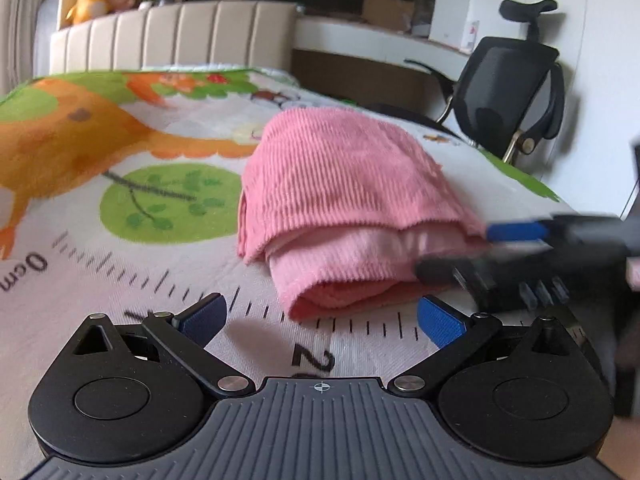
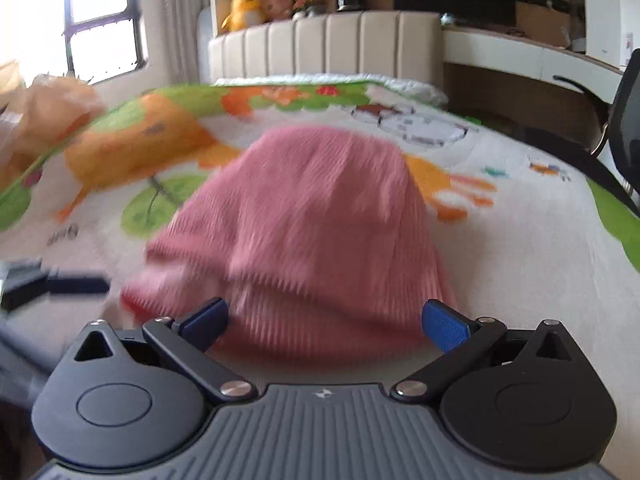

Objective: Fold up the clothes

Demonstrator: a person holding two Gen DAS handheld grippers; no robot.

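Apparently the folding is close to done: the pink ribbed corduroy-like garment (image 1: 344, 204) lies as a compact bundle, doubled over itself into several layers, and what seems left is at most a last tuck or a squaring-up, though whether further clothes wait elsewhere cannot be told from these views. The bundle rests on the bed's printed cartoon quilt (image 1: 120, 184), a white cover with an orange animal, green leafy patches and a ruler-like scale of black tick marks, and it sits right of the middle of the bed, near its right edge in the left wrist view. Its top layer is a darker pink with fine vertical ribs and a slightly ragged lower hem; beneath it a paler pink layer shows, and under that a rolled fold of deeper salmon at the near end. The top is domed rather than flat, so the stack looks soft and a little loose. The left gripper (image 1: 322, 318) hovers just near of the bundle's near edge, its blue-padded fingers spread wide with nothing between them. The right gripper (image 2: 324, 320) is likewise spread wide and empty, with the near hem of the garment lying between and just beyond its fingers; in the left wrist view it appears at the bundle's right side, blurred by motion. Far off stand a cream padded headboard (image 1: 172, 36) and a black office chair (image 1: 516, 88).
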